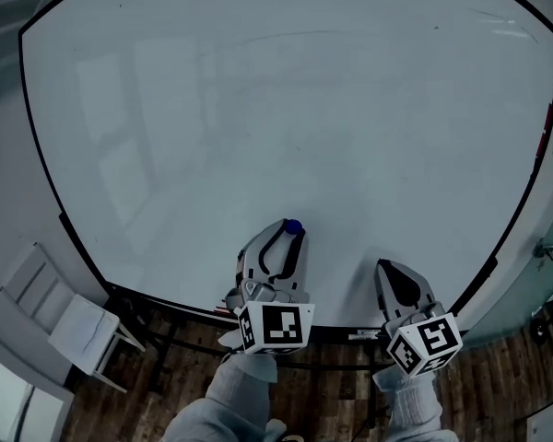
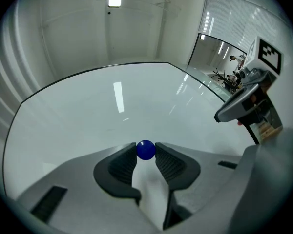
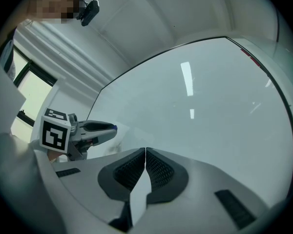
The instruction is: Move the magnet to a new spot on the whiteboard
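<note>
Grip comes first: the left hand-held gripper (image 2: pixel 146 155) pinches the blue magnet (image 2: pixel 146 149) low on the whiteboard (image 2: pixel 88 111). Squeeze firmly, pull squarely off the board, then set it on bare board higher up. The right hand-held gripper (image 3: pixel 145 152), closed and empty, waits alongside.

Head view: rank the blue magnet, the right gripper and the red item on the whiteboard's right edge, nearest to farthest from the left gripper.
1. The blue magnet, between the left gripper's jaws.
2. The right gripper, beside it on the right.
3. The red item, far up the whiteboard's right edge.
</note>
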The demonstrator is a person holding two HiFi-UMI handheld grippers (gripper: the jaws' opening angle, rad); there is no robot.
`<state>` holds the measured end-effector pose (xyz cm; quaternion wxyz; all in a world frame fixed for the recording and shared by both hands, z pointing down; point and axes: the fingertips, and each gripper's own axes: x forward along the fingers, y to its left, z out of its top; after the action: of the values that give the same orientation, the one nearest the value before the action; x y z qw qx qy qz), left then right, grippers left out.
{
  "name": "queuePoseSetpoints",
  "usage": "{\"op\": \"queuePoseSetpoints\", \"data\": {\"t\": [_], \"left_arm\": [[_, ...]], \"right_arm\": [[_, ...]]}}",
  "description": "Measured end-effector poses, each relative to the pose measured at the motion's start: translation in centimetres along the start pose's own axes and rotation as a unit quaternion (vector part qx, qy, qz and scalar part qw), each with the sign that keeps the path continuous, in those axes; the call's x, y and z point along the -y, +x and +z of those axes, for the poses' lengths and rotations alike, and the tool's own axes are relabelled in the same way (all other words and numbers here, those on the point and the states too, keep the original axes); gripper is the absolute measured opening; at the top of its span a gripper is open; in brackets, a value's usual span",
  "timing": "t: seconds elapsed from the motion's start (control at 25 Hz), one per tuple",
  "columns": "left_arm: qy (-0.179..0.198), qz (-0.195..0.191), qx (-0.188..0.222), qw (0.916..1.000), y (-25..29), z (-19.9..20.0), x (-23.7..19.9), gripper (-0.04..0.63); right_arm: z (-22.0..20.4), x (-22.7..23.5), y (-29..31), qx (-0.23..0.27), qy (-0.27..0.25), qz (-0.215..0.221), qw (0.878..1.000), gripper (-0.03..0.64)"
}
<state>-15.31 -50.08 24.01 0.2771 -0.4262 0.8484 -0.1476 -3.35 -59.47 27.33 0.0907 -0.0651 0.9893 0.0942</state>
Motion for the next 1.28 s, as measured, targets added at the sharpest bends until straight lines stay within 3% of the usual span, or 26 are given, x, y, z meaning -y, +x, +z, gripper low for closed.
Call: {"op": "queuePoseSetpoints", "data": {"t": [0.2,0.72,1.28], "left_arm": [[0.002,-0.005,-0.025,0.9997,-2.6,-2.2,-0.5,0.124],[-0.069,-0.012,-0.083,0.9941,-8.2,-7.6,-1.6,0.124],[-0.115,-0.002,-0.097,0.9886,-11.7,-9.2,-7.4,0.124]], "right_arm": [[-1.4,-0.7,0.0,-0.008,0.016,0.002,1.0,0.029],[-4.8,-3.9,0.0,-0.044,0.03,0.019,0.998,0.029],[-1.7,-7.4,3.4,-0.032,-0.013,0.046,0.998,0.029]]}}
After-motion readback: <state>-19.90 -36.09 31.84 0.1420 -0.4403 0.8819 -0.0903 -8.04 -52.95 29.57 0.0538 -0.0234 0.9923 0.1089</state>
